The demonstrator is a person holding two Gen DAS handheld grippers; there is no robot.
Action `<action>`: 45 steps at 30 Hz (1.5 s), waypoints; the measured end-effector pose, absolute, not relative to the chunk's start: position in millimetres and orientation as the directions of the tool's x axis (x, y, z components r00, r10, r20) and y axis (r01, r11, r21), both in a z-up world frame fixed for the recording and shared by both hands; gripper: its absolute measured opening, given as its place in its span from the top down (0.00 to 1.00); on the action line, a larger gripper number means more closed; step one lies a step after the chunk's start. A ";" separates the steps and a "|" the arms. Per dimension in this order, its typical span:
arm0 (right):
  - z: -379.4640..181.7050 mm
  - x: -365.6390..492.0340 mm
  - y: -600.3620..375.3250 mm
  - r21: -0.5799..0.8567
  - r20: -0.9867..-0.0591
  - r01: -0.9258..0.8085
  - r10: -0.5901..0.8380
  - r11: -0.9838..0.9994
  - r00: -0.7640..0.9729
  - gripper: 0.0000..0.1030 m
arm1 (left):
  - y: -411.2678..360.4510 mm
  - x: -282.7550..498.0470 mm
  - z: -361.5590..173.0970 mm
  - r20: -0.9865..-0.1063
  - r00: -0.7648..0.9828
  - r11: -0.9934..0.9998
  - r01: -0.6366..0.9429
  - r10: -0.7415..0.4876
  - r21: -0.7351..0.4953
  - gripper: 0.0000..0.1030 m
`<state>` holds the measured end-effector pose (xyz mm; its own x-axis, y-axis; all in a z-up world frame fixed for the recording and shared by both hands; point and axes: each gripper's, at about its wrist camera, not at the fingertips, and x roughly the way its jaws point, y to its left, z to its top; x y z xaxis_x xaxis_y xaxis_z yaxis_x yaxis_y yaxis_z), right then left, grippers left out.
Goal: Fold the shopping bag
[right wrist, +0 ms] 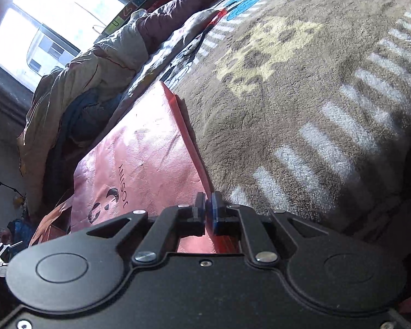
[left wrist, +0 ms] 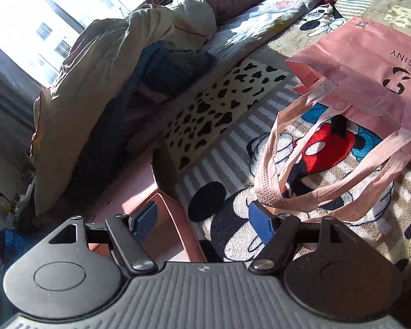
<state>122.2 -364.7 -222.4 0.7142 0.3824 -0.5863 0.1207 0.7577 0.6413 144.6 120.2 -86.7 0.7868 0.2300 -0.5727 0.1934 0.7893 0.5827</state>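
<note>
A pink shopping bag (left wrist: 370,63) lay flat on a bed covered by a cartoon-mouse fleece blanket (left wrist: 328,164), its dark logo and lettering facing up. In the left wrist view its two pale pink woven handles (left wrist: 301,164) spilled loosely off the bag's open end onto the blanket, looping toward the camera.

The left hand-held gripper (left wrist: 202,222) was released, its blue-padded fingers (left wrist: 260,224) standing wide apart with nothing between them. It hung over the bed's near edge, the right finger just beside the nearest loop of the handles, though whether it touched the strap could not be told. A pinkish box-like object (left wrist: 161,230) sat below the left finger, off the side of the bed.

The right hand-held gripper (right wrist: 208,205) was clenched on the bag's side edge (right wrist: 194,148), the thin folded gusset running straight into the closed pads. The bag's printed face (right wrist: 139,164) stretched away to the left of that edge, and grey-brown fleece with white stripes lay to the right.

A crumpled beige duvet (left wrist: 96,87) and dark clothing (left wrist: 172,63) were heaped along the far side of the bed, below a bright window (left wrist: 54,13).
</note>
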 end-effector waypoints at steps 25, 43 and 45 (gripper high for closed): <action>-207.0 115.6 -245.6 -0.015 -0.684 -0.464 0.329 0.886 0.651 0.70 | -13.5 96.0 -214.0 -0.628 0.610 0.726 0.680 -0.484 0.101 0.43; -200.5 125.9 -257.0 -0.001 -0.710 -0.509 0.358 0.861 0.606 0.69 | -52.6 38.5 -224.2 -0.628 0.685 0.396 0.727 -0.369 0.560 0.67; -195.7 121.0 -258.2 -0.001 -0.703 -0.525 0.372 0.851 0.606 0.69 | -51.0 41.0 -217.9 -0.640 0.668 0.408 0.742 -0.379 0.533 0.74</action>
